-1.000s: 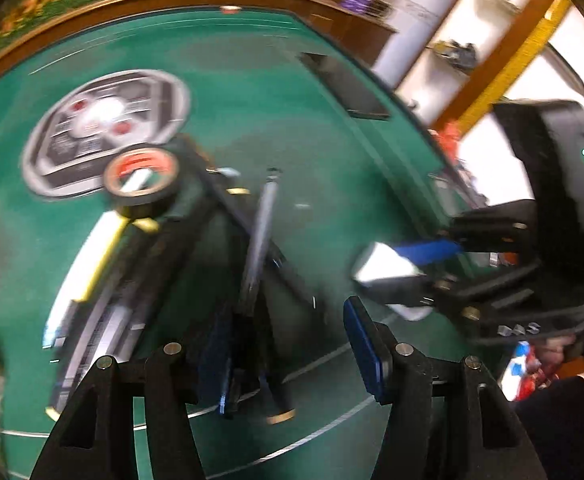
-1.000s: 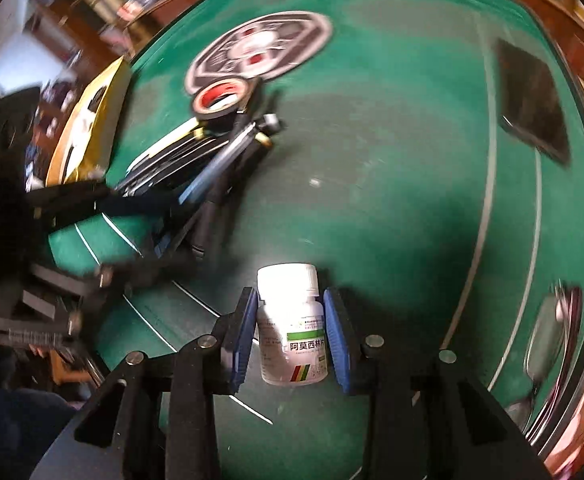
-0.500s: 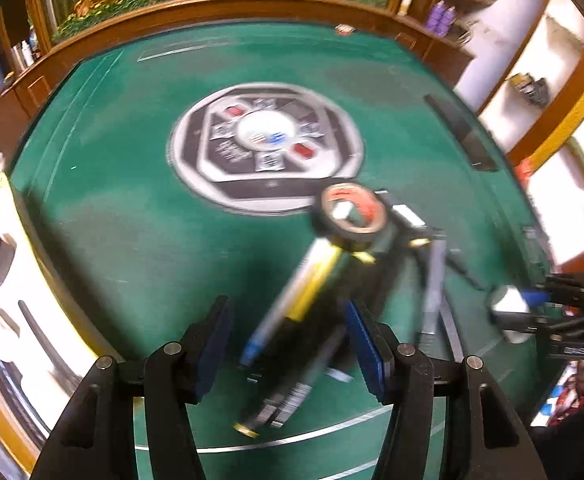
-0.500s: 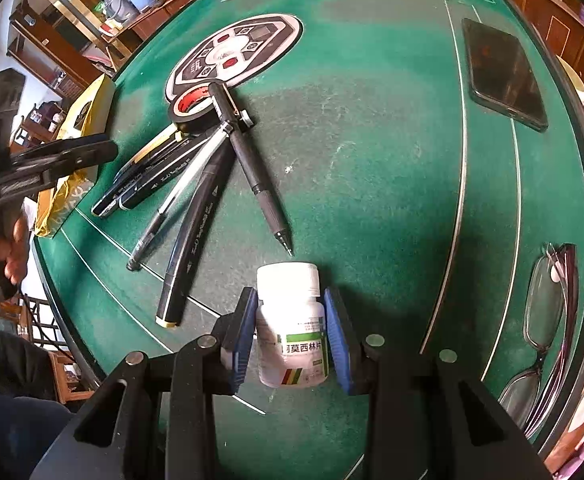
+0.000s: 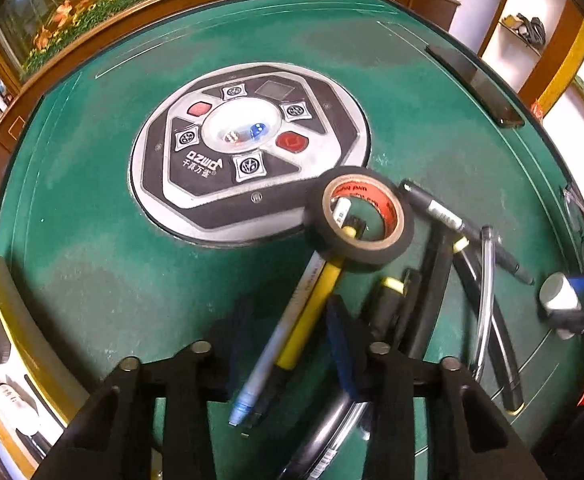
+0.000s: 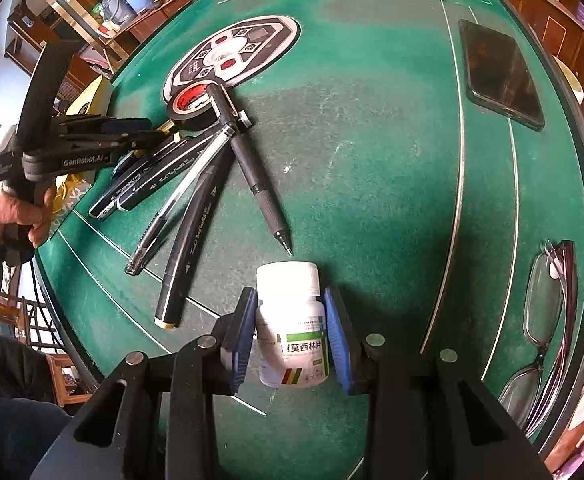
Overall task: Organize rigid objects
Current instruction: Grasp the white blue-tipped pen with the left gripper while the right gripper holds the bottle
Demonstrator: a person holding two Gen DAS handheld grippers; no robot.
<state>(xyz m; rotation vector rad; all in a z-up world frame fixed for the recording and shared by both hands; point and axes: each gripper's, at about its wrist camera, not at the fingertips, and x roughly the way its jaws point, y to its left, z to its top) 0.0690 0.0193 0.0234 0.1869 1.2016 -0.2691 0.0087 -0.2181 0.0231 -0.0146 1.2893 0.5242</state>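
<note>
A fan of pens and markers (image 6: pixel 196 184) lies on the green table, their far ends under a roll of black tape (image 5: pixel 362 220). In the left wrist view my left gripper (image 5: pixel 288 332) is open, its blue pads astride a yellow marker (image 5: pixel 312 312) and a pale pen (image 5: pixel 268 356), not closed on them. It also shows in the right wrist view (image 6: pixel 132 132). My right gripper (image 6: pixel 290 338) is shut on a white pill bottle (image 6: pixel 292 328), held upright near the table's front edge; it shows too in the left wrist view (image 5: pixel 560 304).
A round dice console (image 5: pixel 248 148) sits in the table's middle. A black phone (image 6: pixel 500 72) lies at the far right, and glasses (image 6: pixel 544 320) at the right edge. A yellow-and-white box (image 5: pixel 0 344) lies at the left. A wooden rim (image 5: pixel 132 12) rings the table.
My left gripper swung left from the thin pens, came down over the yellow marker and pale pen, and its pads have narrowed. My right gripper has held the bottle still.
</note>
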